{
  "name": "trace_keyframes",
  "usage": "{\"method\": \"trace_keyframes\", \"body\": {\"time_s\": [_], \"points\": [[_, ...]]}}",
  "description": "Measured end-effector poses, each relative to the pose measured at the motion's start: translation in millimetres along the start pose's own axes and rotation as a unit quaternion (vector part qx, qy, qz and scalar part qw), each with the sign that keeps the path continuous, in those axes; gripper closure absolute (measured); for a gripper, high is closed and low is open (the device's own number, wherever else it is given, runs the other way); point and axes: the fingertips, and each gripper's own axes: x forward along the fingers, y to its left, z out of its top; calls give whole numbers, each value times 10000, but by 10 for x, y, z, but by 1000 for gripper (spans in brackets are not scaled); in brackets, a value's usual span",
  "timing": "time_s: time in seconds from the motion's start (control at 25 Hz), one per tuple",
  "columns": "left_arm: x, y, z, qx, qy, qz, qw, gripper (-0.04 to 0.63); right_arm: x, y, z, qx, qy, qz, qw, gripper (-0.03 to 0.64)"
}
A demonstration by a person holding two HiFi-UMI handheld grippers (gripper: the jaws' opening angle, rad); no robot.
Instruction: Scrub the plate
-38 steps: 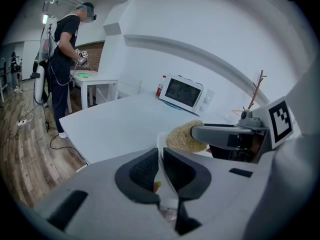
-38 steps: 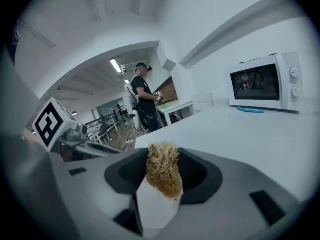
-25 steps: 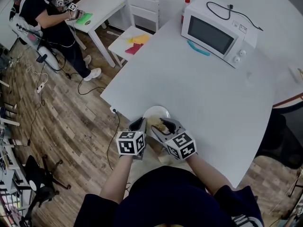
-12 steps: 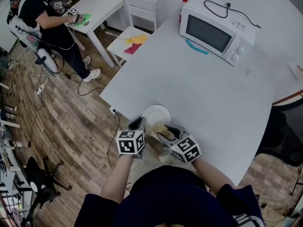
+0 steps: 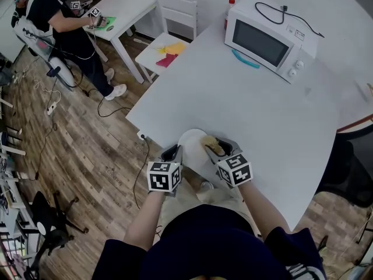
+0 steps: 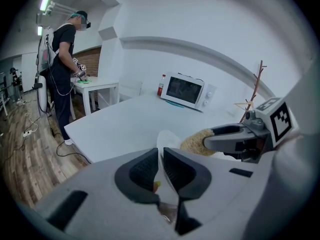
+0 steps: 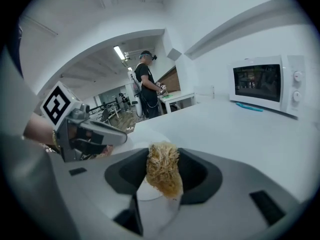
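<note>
One white plate (image 5: 189, 142) — rim pinched in left tongs (image 6: 160, 156); right tongs (image 7: 163, 160) clamp tan fibrous scrubber (image 7: 164, 180) at its edge.

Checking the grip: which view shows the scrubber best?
The right gripper view: the scrubber sits large, clamped in the right gripper. The head view shows it small by the plate; the left gripper view, only part.

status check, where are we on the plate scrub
Left claw shut on plate rim. Right claw shut on scrubber, at plate's right side. Microwave far back, not in the way.
</note>
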Motion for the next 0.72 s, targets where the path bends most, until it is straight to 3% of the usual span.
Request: {"method": "trace_keyframes", "body": {"time_s": [0.24, 0.44, 0.72], "points": [[9, 5, -28, -15, 42, -2, 10000, 555, 208, 32, 343, 27, -278, -30, 9996, 436], [16, 28, -56, -26, 106, 19, 9999, 555, 268, 381, 518, -39, -481, 492, 9976, 436], [14, 49, -86, -34, 132, 55, 9999, 555, 134, 738, 367, -330, -311, 1009, 9939, 436]]}}
